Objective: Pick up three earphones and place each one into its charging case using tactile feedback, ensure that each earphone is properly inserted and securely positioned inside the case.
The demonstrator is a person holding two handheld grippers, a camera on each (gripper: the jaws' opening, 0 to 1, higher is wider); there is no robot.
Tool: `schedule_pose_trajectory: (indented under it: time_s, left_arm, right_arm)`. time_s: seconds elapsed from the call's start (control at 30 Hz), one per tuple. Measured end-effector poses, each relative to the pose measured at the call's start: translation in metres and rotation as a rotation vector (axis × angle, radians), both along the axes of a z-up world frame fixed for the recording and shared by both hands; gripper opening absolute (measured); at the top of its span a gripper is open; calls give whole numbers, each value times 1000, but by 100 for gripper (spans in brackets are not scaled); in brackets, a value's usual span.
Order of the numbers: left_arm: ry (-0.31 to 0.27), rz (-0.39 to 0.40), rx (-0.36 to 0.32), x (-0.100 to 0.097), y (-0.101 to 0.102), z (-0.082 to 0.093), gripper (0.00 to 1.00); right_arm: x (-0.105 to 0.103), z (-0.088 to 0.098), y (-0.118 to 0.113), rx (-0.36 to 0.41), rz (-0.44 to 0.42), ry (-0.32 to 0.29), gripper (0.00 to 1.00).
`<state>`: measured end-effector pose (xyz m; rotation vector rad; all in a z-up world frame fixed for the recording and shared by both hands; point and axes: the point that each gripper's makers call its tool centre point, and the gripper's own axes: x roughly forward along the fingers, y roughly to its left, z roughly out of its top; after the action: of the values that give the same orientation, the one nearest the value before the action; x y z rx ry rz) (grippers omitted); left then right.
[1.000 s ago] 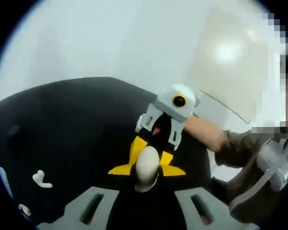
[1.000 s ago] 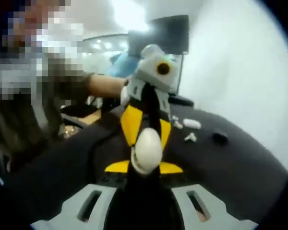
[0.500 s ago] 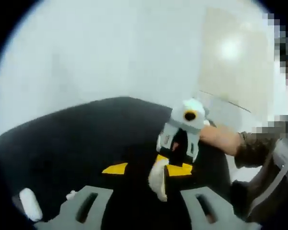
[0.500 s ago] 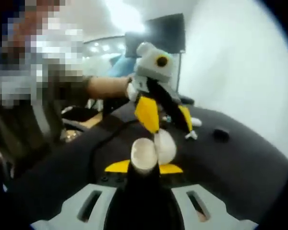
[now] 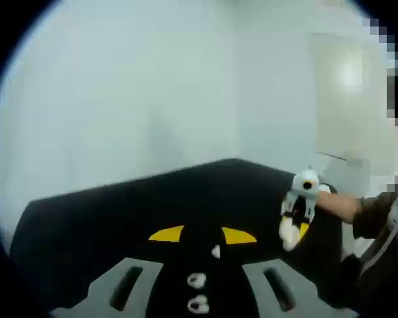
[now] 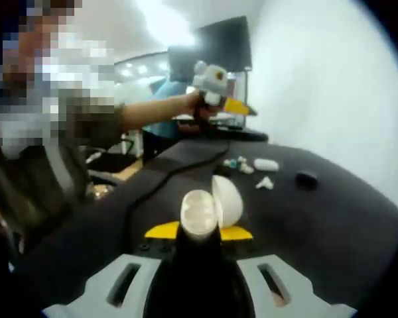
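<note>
My right gripper point(image 6: 200, 233) is shut on a white charging case point(image 6: 199, 215), held above the black table point(image 6: 331, 232) with its lid point(image 6: 228, 200) flipped open to the right. From the left gripper view that same gripper point(image 5: 294, 222) and case point(image 5: 288, 236) sit far to the right in a person's hand. My left gripper point(image 5: 203, 234) is open over the table, with small white earphones point(image 5: 197, 281) lying between and below its yellow tips. In the right gripper view the left gripper point(image 6: 213, 81) is raised far behind the case.
At the table's far side lie a white case point(image 6: 266, 164), a loose white earphone point(image 6: 264, 183), more small white pieces point(image 6: 237, 162) and a black case point(image 6: 306, 179). A black cable point(image 6: 160, 180) crosses the table. A person point(image 6: 60, 132) stands at the left, a wall behind.
The left gripper has pulled well away from the case, where it was touching a second ago. The left gripper view has swung over the table. The case lid stands open.
</note>
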<state>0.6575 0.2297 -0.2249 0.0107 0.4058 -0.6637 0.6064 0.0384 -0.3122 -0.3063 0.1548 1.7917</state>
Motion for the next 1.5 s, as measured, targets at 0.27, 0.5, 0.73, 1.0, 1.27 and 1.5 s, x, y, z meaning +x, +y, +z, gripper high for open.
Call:
schedule_pose_trajectory:
  time_s: [0.27,0.5,0.73,1.0,1.27,1.5]
  left_arm:
    - [189,-28,212,-24,14,-63,15]
    - [253,7,163,-20,22,-81,12]
    - [358,44,64,-17,17,-90,5]
    - [350,65,208,-21,17,-98,0]
    - [240,99,314,-17,24,-95,0]
    - [-17,96,472,-5,17,-58,0]
  right_arm:
    - [-1,0,-1,3,-1,3,21]
    - [0,0,-2,5,-1,2,21]
    - [-1,0,-2,7,0,-6,21]
    - [-2,0,-2,8,1,-11,21]
    - [-1,0,-2,9,0,-14,21]
    - [0,0,-2,9,0,-16,21]
